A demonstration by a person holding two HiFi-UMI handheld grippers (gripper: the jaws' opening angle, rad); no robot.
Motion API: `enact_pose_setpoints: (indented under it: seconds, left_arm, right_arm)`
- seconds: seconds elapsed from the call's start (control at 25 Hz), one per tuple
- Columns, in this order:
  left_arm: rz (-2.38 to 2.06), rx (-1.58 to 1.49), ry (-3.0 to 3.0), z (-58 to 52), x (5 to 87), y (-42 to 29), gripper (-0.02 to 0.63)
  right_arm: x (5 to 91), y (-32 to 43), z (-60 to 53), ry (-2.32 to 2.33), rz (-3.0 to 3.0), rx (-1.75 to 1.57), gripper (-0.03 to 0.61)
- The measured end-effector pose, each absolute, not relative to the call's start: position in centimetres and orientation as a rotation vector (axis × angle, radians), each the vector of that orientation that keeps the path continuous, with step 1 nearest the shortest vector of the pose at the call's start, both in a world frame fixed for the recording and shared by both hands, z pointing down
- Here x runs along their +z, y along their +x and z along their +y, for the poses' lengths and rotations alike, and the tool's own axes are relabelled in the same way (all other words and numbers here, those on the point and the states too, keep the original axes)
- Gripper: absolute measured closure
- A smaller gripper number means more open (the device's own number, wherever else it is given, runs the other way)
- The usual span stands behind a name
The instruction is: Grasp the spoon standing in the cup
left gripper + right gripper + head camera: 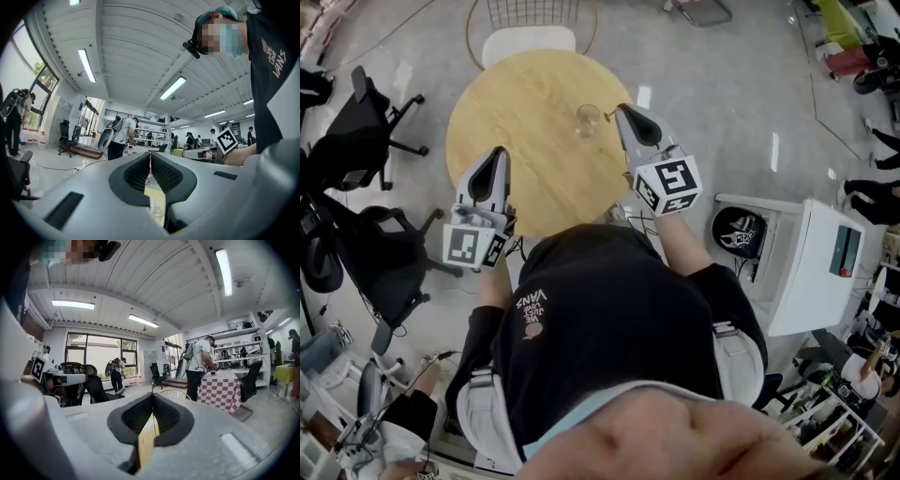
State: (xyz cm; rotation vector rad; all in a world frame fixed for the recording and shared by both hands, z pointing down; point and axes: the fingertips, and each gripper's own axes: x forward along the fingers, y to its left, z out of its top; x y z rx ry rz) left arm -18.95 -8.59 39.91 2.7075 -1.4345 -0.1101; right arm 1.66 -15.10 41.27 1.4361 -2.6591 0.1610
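Observation:
A clear glass cup (588, 120) stands on the round wooden table (525, 103), right of its middle. At this size I cannot make out the spoon in it. My right gripper (622, 110) is shut and empty, its tip just right of the cup and apart from it. My left gripper (500, 152) is shut too, over the table's near left part, well away from the cup. In the left gripper view the jaws (150, 155) meet, and the glass (158, 206) shows below them. In the right gripper view the jaws (152, 397) meet over a sliver of table (147, 444).
A white chair (530, 39) stands at the table's far side. Black office chairs (366, 122) are at the left and a white cabinet (825, 267) at the right. People stand farther off in the room (199, 364).

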Motion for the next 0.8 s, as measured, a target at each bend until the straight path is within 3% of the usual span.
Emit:
enact_pose_setpoints:
  seconds: [0.8]
  left_arm:
    - [-1.431,-0.110,2.712,-9.4,39.8,-15.9,0.604]
  right_arm:
    - [41.7,5.8,-14.8,1.477,-2.627,0.193,0.578]
